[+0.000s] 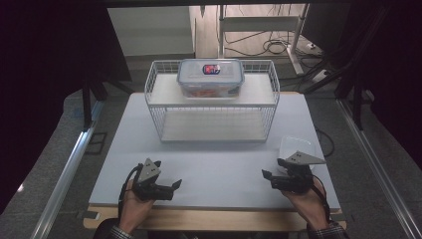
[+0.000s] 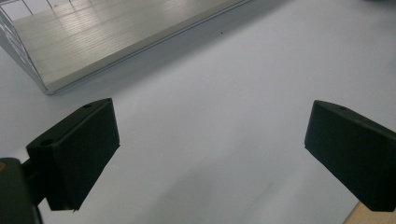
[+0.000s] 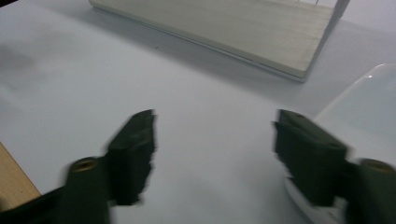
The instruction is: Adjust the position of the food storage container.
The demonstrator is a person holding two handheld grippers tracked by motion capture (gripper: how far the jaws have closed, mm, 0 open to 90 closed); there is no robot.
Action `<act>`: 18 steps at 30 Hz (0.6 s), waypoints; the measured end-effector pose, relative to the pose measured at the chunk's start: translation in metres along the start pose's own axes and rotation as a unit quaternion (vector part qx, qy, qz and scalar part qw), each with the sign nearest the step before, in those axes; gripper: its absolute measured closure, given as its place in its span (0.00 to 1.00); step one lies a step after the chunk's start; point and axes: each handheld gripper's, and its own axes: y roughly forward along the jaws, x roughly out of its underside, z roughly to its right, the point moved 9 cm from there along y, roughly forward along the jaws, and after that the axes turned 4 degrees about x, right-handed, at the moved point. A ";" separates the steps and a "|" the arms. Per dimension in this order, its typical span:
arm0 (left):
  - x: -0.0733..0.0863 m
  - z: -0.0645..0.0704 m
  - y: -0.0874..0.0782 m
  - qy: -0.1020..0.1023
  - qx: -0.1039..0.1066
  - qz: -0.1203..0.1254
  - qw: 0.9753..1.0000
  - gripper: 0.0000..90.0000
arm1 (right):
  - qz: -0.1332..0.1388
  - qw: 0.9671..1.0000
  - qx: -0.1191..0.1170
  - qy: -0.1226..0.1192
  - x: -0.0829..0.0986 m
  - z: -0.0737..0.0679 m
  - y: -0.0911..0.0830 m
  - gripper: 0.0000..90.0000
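Note:
A white wire rack [image 1: 212, 101] with two wooden shelves stands at the back of the white board [image 1: 214, 159]. On its top shelf sits a clear lidded food container [image 1: 210, 77] with a red and blue label. My left gripper [image 1: 175, 184] rests near the front left, open, nothing between its jaws [image 2: 210, 154]. My right gripper [image 1: 264, 174] is at the front right, open and empty [image 3: 215, 149]. A clear plastic lid or dish [image 1: 296, 148] lies just behind and beside the right gripper, seen at the right edge of the right gripper view [image 3: 369, 107].
The rack's lower shelf [image 2: 116, 32] [image 3: 243, 28] is bare. The board's wooden front edge [image 1: 214, 219] runs below both hands. Metal rails [image 1: 64, 174] flank the table; cables and a frame [image 1: 263, 30] lie on the floor behind.

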 end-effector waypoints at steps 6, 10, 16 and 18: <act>0.000 -0.001 0.000 -0.001 -0.002 -0.001 1.000 0.03 | -0.001 1.000 0.024 -0.002 -0.001 0.022 -0.011 0.75; 0.000 -0.003 -0.001 -0.005 -0.004 -0.001 1.000 0.03 | 0.006 0.999 0.041 -0.001 -0.003 0.040 -0.019 0.91; 0.001 -0.004 0.000 -0.006 -0.006 -0.007 1.000 0.04 | 0.008 0.998 0.068 0.005 -0.002 0.064 -0.026 0.99; 0.002 -0.004 0.000 -0.006 -0.006 -0.008 1.000 0.04 | 0.011 0.997 0.076 0.013 -0.002 0.071 -0.027 0.99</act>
